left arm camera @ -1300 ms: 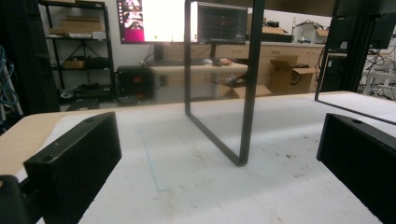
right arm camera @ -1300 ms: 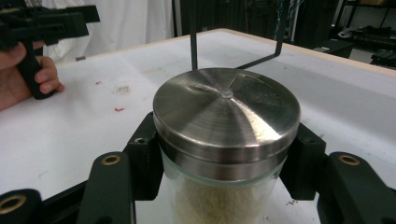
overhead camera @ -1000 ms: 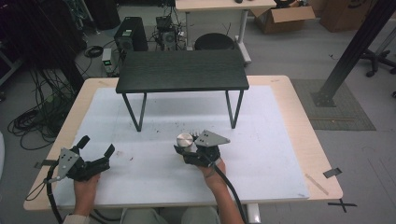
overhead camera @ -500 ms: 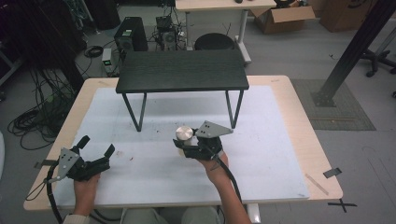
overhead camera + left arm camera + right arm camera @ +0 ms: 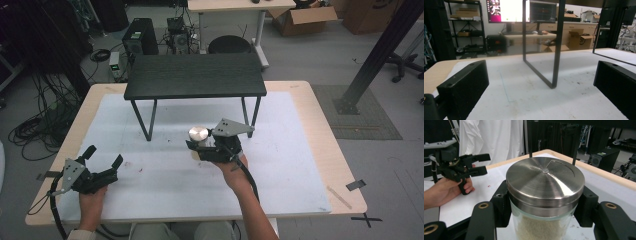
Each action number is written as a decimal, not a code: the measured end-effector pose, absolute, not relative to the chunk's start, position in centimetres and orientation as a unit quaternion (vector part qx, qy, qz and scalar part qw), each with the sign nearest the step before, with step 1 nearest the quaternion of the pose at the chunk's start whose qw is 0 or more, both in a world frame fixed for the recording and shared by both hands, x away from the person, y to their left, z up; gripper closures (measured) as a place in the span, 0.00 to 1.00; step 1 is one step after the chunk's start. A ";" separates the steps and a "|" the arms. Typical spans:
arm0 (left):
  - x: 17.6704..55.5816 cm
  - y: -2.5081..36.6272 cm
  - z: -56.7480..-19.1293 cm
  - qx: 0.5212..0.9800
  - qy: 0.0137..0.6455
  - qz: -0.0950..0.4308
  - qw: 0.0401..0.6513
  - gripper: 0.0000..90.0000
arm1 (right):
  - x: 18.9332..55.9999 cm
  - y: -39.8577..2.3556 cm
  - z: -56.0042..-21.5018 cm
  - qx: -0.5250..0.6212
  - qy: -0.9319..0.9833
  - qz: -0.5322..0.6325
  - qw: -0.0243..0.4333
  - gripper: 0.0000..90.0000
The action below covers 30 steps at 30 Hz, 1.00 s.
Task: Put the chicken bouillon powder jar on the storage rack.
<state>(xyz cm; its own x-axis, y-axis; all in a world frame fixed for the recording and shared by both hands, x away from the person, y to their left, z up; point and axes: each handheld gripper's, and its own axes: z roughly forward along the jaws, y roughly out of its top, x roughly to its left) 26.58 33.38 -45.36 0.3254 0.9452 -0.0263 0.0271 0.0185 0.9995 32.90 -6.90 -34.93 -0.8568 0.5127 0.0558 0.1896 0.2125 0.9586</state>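
A glass jar [image 5: 544, 220] of pale grains with a brushed steel lid [image 5: 198, 133] hangs above the white mat, clamped between the jaws of my right gripper [image 5: 200, 145], which is shut on it just under the lid. In the right gripper view the black jaws press the jar from both sides. My left gripper [image 5: 102, 157] rests low at the table's front left, jaws open and empty; the right gripper view shows it too, farther off, as the left gripper [image 5: 482, 163] in a hand. The left gripper view looks across the mat at a black table leg [image 5: 556, 50].
A small black table [image 5: 195, 75] on thin metal legs stands at the back of the white mat [image 5: 280, 165]. Tape marks lie near the wooden tabletop's right edge [image 5: 356, 185]. Beyond are a computer tower, cables, a stool and cardboard boxes.
My right gripper has lifted the jar off the mat and carried it slightly toward the black table. The left gripper has stayed where it was.
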 end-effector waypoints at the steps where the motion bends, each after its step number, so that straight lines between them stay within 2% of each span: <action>1: 26.6 33.4 -45.4 0.577 0.422 0.399 0.575 0.00 | 32.9 -6.9 -34.7 0.228 0.766 0.585 0.138 0.47; 30: 26.6 33.4 -45.4 0.575 0.424 0.398 0.575 0.00 | 35.7 -5.9 -27.8 0.200 0.772 0.591 0.122 0.47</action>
